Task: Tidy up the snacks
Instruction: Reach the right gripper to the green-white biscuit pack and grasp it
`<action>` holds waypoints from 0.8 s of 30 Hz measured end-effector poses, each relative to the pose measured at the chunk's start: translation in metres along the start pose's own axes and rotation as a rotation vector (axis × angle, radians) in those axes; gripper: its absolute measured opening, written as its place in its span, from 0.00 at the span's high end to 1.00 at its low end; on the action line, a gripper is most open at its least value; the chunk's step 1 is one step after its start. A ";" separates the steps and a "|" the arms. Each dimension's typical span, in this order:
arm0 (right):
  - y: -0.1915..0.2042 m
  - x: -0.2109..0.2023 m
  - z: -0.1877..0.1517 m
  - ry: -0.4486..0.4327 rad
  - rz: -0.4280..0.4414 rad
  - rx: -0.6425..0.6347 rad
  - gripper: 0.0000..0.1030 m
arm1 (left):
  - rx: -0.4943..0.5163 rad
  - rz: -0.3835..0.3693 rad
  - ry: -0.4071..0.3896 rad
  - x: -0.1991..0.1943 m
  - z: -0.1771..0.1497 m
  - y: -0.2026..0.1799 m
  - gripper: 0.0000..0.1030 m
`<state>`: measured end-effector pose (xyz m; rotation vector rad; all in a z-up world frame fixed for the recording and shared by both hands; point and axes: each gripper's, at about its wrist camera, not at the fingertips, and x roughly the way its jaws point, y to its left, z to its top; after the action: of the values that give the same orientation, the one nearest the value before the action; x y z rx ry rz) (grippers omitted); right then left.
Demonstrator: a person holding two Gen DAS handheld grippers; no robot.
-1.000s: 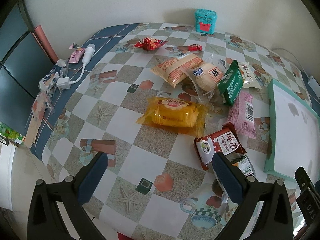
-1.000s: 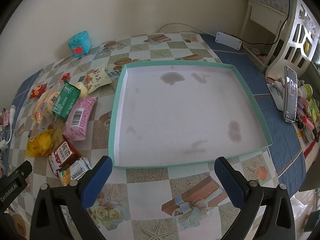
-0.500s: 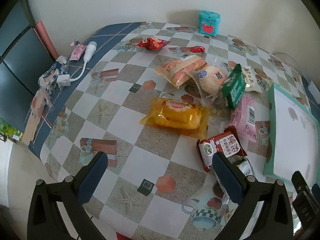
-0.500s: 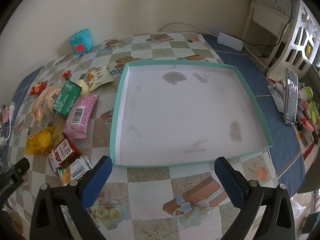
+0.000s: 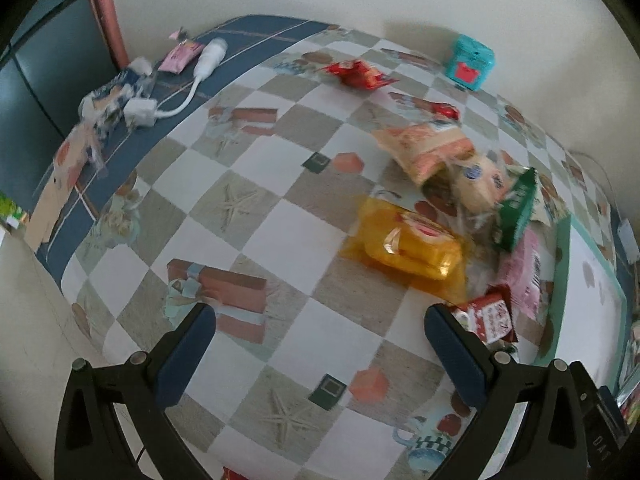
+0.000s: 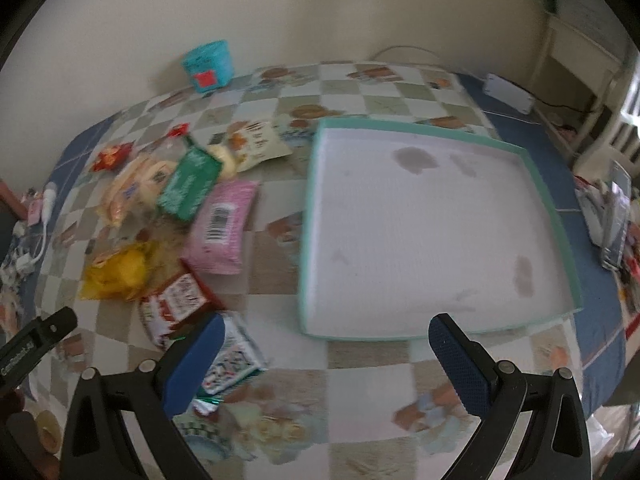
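Snack packets lie in a loose pile on the checkered tablecloth: a yellow packet [image 5: 408, 248] [image 6: 120, 272], a red carton-like packet [image 5: 490, 318] [image 6: 178, 300], a pink packet [image 6: 220, 226], a green packet [image 6: 190, 184] [image 5: 516, 210], an orange bread packet [image 5: 426, 148] and a small white packet [image 6: 232, 358]. A teal-rimmed white tray [image 6: 308, 216] sits right of the pile with nothing inside. My left gripper [image 5: 320, 336] is open above bare cloth, left of the pile. My right gripper [image 6: 326, 340] is open over the tray's near edge, its left finger over the white packet.
A teal box [image 5: 472, 62] [image 6: 208, 64] stands by the back wall. A red wrapper [image 5: 356, 74] lies nearby. A white charger and cable [image 5: 176, 100] sit at the table's left edge. Cluttered shelves [image 6: 612, 208] stand to the right of the table.
Both views have swung: the left gripper turned left, so the pile now sits to its right. The right gripper shifted left toward the pile. Both stay open.
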<state>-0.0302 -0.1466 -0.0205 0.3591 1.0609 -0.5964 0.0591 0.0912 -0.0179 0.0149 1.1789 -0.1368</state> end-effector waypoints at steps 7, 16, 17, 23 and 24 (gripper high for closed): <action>0.045 0.016 -0.002 0.062 0.054 -0.109 0.00 | -0.039 -0.008 0.030 0.011 0.003 0.016 0.00; 0.065 0.047 -0.013 0.196 0.093 -0.171 0.00 | -0.042 -0.050 0.116 0.033 -0.002 0.009 0.00; 0.065 0.050 -0.014 0.207 0.094 -0.172 0.00 | -0.045 -0.054 0.133 0.037 -0.003 0.008 0.00; 0.072 0.059 -0.022 0.236 0.089 -0.197 0.04 | -0.035 -0.036 0.172 0.049 -0.009 0.005 0.00; 0.073 0.061 -0.023 0.241 0.087 -0.202 0.07 | -0.036 -0.036 0.174 0.049 -0.009 0.005 0.00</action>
<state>0.0202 -0.0936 -0.0861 0.3033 1.3179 -0.3702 0.0699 0.0919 -0.0669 -0.0265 1.3552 -0.1481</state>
